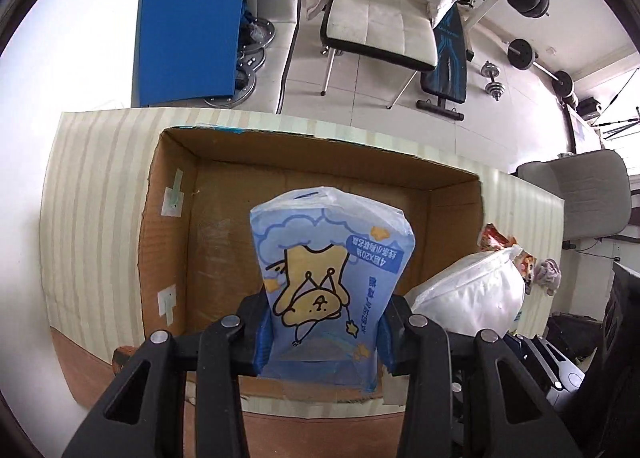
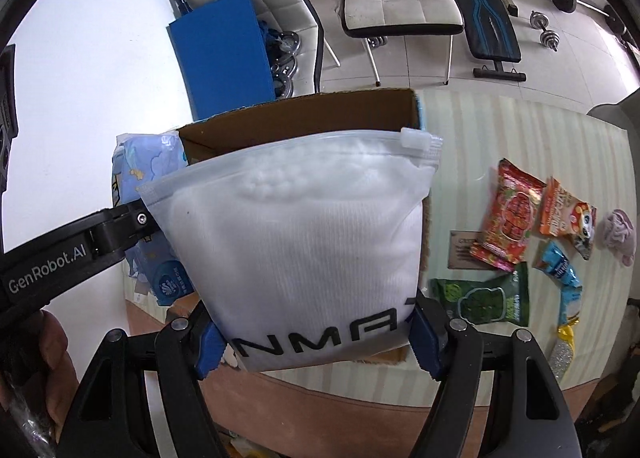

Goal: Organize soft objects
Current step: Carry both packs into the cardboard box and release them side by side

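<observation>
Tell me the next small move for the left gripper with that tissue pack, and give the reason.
Probably lower the left gripper a little and let go. It is shut on the blue cartoon-printed tissue pack, which hangs over the open brown cardboard box, whose floor below looks bare. The right gripper, shut on the white zip-top pouch, hangs close beside it, so go straight down.

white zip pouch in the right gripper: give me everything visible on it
The white zip pouch is a soft, frosted, translucent bag with ribbed white contents, a white slider at its top right and black letters "NMA" near the bottom. The right gripper clamps its lower edge between blue pads, holding it upright in front of the cardboard box.
</observation>
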`<state>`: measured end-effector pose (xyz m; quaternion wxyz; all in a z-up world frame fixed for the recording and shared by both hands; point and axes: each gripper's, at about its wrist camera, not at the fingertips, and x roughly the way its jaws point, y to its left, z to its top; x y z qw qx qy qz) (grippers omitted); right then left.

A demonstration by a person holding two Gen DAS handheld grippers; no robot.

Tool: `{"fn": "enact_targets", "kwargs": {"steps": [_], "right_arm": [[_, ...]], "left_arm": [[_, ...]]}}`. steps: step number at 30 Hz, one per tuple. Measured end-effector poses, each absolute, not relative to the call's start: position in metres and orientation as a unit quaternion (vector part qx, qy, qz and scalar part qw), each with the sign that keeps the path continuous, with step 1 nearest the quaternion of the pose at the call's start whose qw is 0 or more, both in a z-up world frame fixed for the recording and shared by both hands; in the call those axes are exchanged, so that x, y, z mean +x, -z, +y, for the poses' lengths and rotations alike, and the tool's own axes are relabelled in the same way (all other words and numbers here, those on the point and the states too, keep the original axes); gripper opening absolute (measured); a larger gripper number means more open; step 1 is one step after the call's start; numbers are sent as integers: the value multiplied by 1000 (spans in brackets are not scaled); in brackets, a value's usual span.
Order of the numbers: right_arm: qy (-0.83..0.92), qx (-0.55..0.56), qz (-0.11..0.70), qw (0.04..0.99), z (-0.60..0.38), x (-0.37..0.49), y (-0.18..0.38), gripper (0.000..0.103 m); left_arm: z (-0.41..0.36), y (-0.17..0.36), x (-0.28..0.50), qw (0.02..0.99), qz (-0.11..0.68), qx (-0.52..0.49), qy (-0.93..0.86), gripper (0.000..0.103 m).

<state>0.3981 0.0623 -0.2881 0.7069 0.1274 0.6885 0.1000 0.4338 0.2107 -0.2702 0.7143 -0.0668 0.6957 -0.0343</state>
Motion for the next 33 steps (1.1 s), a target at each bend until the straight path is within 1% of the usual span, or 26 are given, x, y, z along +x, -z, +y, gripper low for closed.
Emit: {"fn": "enact_targets", "kwargs": {"steps": [3, 6, 9, 12, 18, 20, 21, 23, 24, 25, 26, 28, 29, 30, 31, 33], "right_arm": [[-74, 118, 705, 695, 85, 422, 326, 77], [-52, 115, 716, 687, 89, 436, 359, 77], [-35, 116, 726, 677, 88, 449, 389, 77], [-22, 108, 728, 677, 93, 459, 406, 77], [4, 81, 727, 682, 97, 471, 429, 78], [7, 81, 728, 681, 95, 475, 435, 78], [9, 78, 728, 681, 94, 476, 436, 78], [13, 74, 728, 682, 91, 478, 438, 80], [10, 70, 730, 680, 92, 479, 439, 81], [6, 68, 732, 677, 92, 480, 438, 82], [5, 65, 734, 676, 92, 479, 436, 82], [3, 62, 734, 677, 92, 478, 432, 84], [0, 61, 732, 678, 90, 477, 428, 85], [-2, 59, 730, 681, 90, 476, 424, 88], [-4, 56, 728, 684, 90, 474, 420, 90], [-7, 47, 724, 688, 90, 470, 410, 93]], "left_arm": [[220, 308, 455, 690, 719, -72, 46, 38], [224, 345, 470, 663, 742, -80, 63, 38], [221, 373, 478, 640, 759, -89, 78, 38], [212, 394, 483, 625, 771, -80, 91, 40], [197, 413, 488, 615, 777, -74, 111, 40], [193, 415, 491, 614, 777, -77, 114, 41], [192, 415, 492, 614, 777, -77, 112, 43], [191, 413, 494, 617, 777, -72, 104, 44], [191, 411, 494, 622, 775, -62, 99, 46], [191, 407, 494, 628, 770, -53, 94, 54], [191, 402, 493, 635, 765, -49, 91, 59], [195, 391, 491, 648, 755, -49, 88, 75], [198, 386, 489, 653, 751, -47, 85, 79], [200, 380, 487, 658, 747, -45, 80, 87], [203, 372, 485, 668, 740, -41, 74, 91], [209, 359, 480, 687, 723, -31, 61, 94]]}}
